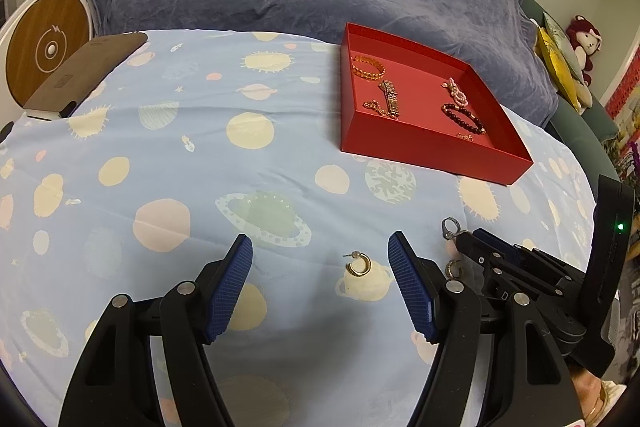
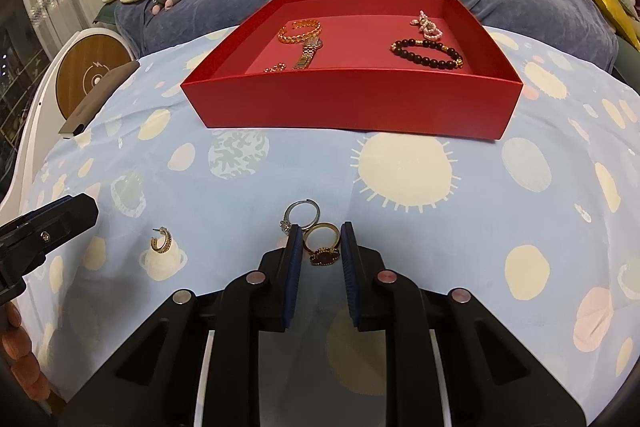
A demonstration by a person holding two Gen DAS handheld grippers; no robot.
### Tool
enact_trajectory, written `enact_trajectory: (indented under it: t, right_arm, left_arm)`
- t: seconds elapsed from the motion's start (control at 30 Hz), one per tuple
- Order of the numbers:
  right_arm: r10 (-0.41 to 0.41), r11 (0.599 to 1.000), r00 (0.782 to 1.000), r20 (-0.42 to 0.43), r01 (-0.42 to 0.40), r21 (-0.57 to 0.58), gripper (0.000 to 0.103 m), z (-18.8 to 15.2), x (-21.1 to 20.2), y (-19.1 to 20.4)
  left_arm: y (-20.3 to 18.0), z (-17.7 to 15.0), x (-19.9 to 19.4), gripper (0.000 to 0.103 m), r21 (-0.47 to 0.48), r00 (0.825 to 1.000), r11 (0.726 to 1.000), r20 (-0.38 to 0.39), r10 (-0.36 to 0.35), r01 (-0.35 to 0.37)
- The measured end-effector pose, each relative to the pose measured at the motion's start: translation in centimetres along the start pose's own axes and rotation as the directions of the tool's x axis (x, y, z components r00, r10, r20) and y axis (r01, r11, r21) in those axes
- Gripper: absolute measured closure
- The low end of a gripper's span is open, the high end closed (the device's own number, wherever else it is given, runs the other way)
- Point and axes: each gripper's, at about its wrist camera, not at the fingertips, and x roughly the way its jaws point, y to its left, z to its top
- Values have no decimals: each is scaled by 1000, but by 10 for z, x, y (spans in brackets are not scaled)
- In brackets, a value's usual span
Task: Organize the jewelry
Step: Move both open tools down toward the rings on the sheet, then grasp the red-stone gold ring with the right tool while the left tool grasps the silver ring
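Left wrist view: the left gripper [image 1: 320,267] is spread wide around one gold hoop earring [image 1: 359,264] on the planet-print cloth [image 1: 160,131]; the red tray [image 1: 432,151] beyond holds five jewelry pieces. Right wrist view: the right gripper [image 2: 320,247], fingers narrowly apart, brackets one gold ring [image 2: 322,243], touching one silver ring [image 2: 302,215], near the tray's front wall.

The red box's near wall [image 2: 352,99] seemingly hides the gold chain [image 2: 276,68].
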Motion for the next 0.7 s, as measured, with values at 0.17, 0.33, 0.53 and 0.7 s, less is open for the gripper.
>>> enact_trajectory:
  t: [0.17, 0.33, 0.53, 0.7]
  right_arm:
    - [1, 1000, 1000, 5, -1, 1, 84, 0, -6, -4]
    - [5, 1000, 1000, 9, -5, 5, 84, 0, -16, -10]
    - [2, 1000, 1000, 10, -2, 17, 84, -3, -28, -24]
    - [-8, 999, 1000, 2, 8, 37, 84, -8, -33, -38]
  left_arm:
    - [-12, -1, 7, 35, 18, 1000, 1000, -8, -6, 6]
    - [-26, -2, 15, 35, 41, 1000, 999, -18, -14, 15]
    - [-54, -3, 28, 35, 85, 1000, 996, -22, -13, 15]
    - [-82, -6, 40, 35, 144, 1000, 989, -19, -20, 22]
